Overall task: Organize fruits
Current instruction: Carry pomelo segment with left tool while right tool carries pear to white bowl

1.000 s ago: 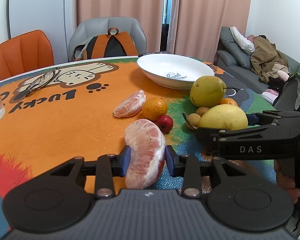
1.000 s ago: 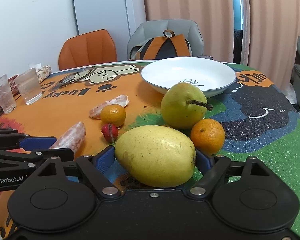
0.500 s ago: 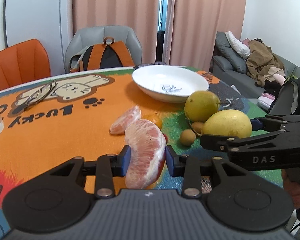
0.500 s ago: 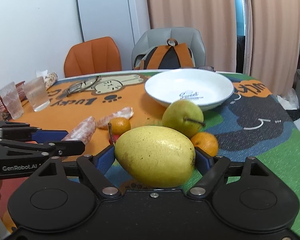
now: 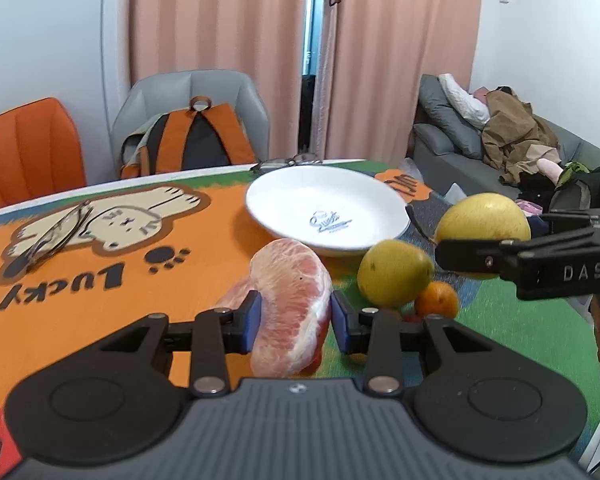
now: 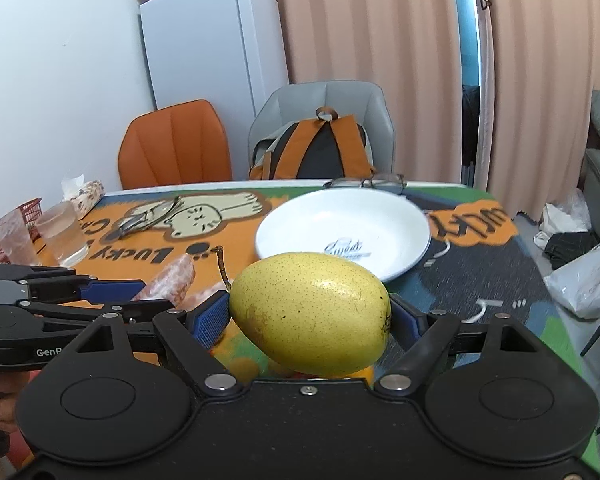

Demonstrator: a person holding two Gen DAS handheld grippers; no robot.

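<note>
My left gripper (image 5: 296, 314) is shut on a peeled pink pomelo segment (image 5: 290, 272), held upright above the table. My right gripper (image 6: 308, 318) is shut on a large yellow oval fruit (image 6: 312, 296), also lifted off the table. That fruit (image 5: 484, 216) and the right gripper's fingers (image 5: 472, 258) show at the right of the left wrist view. The white plate (image 5: 328, 208) (image 6: 344, 232) lies ahead of both, with nothing in it. Below on the cloth lie a yellow pear (image 5: 394, 272), an orange (image 5: 438, 300) and a second pomelo segment (image 5: 232, 300), partly hidden.
Spectacles (image 5: 56, 232) lie on the cat print at the left, another pair (image 6: 380, 180) behind the plate. Two drinking glasses (image 6: 62, 236) and a red basket (image 6: 28, 212) stand at the table's left edge. A backpack (image 5: 192, 140) sits on the grey chair beyond.
Both grippers have risen with their fruit and moved toward the plate. The pear, orange and small fruits on the table now sit lower and partly behind the grippers.
</note>
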